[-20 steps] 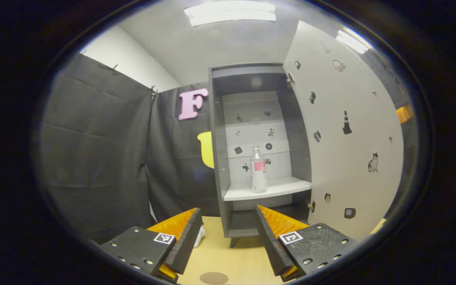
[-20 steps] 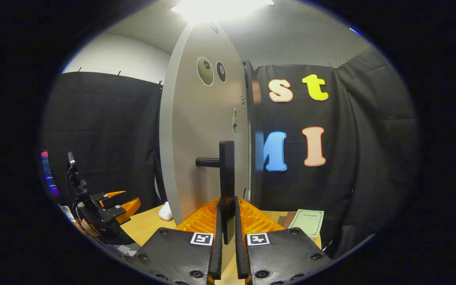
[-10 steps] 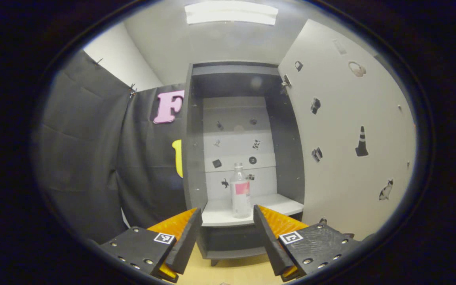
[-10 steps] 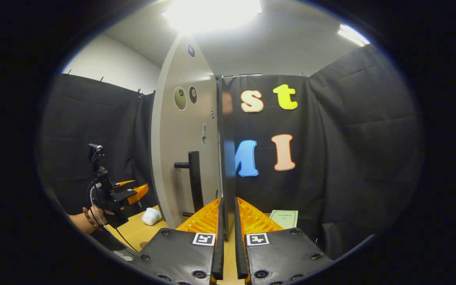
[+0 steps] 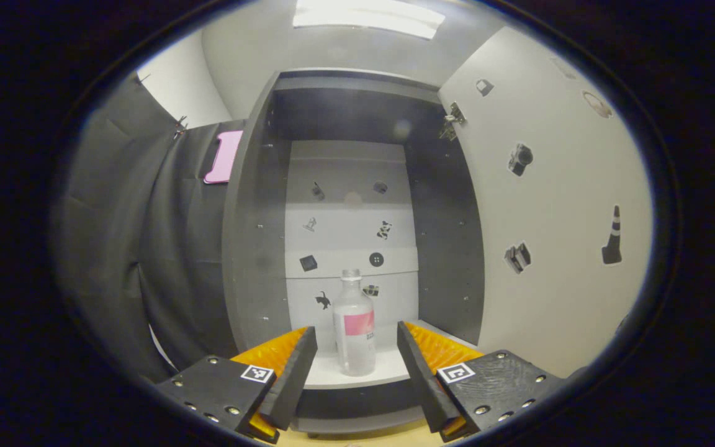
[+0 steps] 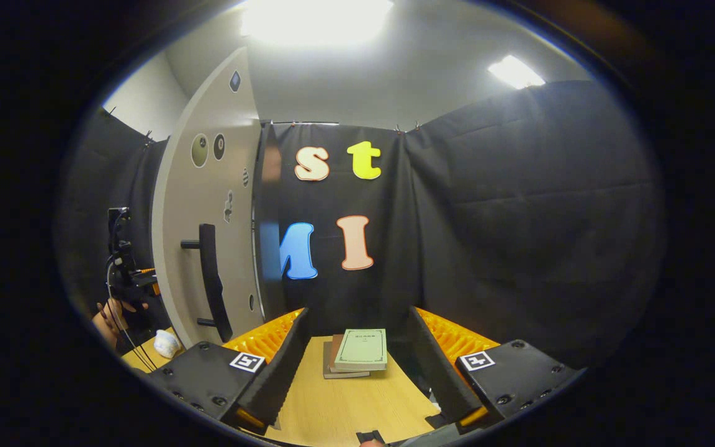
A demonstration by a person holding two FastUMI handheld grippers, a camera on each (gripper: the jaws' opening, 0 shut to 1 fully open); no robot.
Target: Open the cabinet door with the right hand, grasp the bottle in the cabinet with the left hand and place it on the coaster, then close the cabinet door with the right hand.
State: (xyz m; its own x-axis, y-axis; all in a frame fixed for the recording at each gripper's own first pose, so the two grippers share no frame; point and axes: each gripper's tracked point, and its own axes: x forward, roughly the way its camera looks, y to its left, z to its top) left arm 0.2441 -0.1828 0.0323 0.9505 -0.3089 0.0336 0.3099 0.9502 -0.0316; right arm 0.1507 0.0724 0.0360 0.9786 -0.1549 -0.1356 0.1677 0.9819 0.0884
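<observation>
Left near cabinet [image 5: 258, 248]; right tableward (door [image 6: 208, 205] shared)

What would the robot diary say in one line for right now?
door: open | bottle: upright on cabinet shelf | left gripper: open, lined up before bottle | right gripper: open, off handle | handle: free

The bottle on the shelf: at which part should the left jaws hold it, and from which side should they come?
Grip the bottle on its straight body, around the pink label, coming level from the open front. It stands upright on the shelf, and the neck is narrower. The left gripper is open and already lined up with it; the door stands aside.
</observation>
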